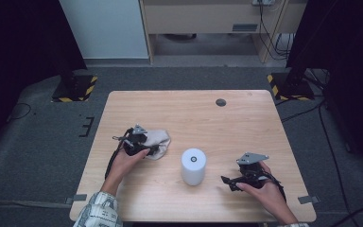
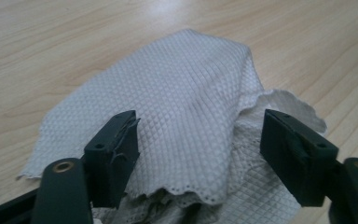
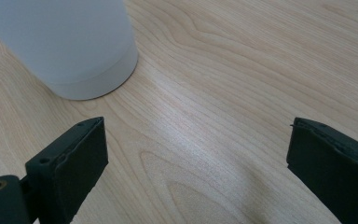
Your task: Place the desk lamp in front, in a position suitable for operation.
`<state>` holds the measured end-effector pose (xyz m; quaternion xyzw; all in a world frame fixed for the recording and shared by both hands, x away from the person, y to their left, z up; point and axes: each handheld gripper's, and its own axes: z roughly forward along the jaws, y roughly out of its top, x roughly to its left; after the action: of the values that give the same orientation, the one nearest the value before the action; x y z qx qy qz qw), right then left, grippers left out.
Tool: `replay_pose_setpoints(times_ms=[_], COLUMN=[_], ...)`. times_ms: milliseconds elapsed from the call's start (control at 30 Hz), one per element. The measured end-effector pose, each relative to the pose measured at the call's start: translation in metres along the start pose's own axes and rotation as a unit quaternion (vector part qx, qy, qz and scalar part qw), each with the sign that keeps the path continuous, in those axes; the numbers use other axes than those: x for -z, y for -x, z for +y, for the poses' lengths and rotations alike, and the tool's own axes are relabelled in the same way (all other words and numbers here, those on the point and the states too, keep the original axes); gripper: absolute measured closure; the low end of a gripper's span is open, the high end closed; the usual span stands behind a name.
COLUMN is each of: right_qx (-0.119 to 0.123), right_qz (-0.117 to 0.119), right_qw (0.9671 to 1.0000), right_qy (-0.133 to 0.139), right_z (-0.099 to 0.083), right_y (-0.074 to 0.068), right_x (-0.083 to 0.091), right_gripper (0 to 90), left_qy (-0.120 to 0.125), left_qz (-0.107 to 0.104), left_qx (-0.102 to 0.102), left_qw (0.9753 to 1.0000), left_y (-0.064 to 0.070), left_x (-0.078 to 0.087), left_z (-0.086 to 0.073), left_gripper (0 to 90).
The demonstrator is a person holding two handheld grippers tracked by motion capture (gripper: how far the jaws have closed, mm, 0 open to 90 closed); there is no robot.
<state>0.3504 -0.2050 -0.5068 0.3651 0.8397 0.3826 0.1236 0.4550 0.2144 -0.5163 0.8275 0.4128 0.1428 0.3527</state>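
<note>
Our left fingers (image 2: 114, 156) stand apart, one on each side of the towel (image 2: 186, 107), whose raised fold sits between them with its scalloped edge just in front of the pads. They are not pinching it yet. The left gripper (image 1: 144, 145) lies low on the table (image 1: 246, 118) with the towel bunched right at its tips. Our right fingers (image 3: 72, 161) are also spread wide with only bare wood between them; the roll (image 3: 70, 46) stands upright ahead and to their left, apart from them. The right gripper (image 1: 228, 182) rests just beside the roll (image 1: 193, 166).

We judge we are at the grasp of the towel. Next we should close the left jaws on the raised fold, squarely, so that both layers are caught.
</note>
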Motion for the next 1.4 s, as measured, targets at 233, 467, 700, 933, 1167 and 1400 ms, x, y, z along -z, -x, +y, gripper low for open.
replay_pose_setpoints(times_ms=[233, 467, 700, 933, 1167, 1400], right_qx=[-0.007, -0.008, -0.007, 0.007, 0.017, 0.031], right_qz=[-0.001, -0.001, -0.002, 0.008, 0.021, 0.043], right_qw=[1.0000, 1.0000, 1.0000, 0.9999, 0.9996, 0.9985], right_qy=[-0.001, -0.005, -0.005, -0.008, -0.007, 0.009], right_z=[-0.001, -0.001, -0.001, 0.000, 0.002, 0.008], right_y=[0.002, 0.003, 0.001, -0.006, -0.014, -0.023], right_x=[0.000, -0.001, -0.001, -0.005, -0.010, -0.011], right_gripper=[5.5, 5.4, 5.4, 5.6, 5.7, 6.1], left_qy=[-0.009, -0.004, 0.001, 0.007, 0.042, 0.089], left_qz=[0.001, 0.023, 0.010, -0.016, -0.035, -0.047], left_qx=[-0.014, -0.047, -0.044, -0.064, -0.076, -0.076], left_qw=[0.9999, 0.9986, 0.9990, 0.9978, 0.9956, 0.9920], left_y=[0.007, 0.015, 0.016, 0.021, 0.029, 0.033], left_x=[-0.009, -0.007, -0.004, 0.003, 0.031, 0.063], left_z=[-0.006, -0.008, -0.007, -0.005, 0.005, 0.016], left_gripper=[16.5, 39.3, 75.5, 84.3, 85.1, 85.2])
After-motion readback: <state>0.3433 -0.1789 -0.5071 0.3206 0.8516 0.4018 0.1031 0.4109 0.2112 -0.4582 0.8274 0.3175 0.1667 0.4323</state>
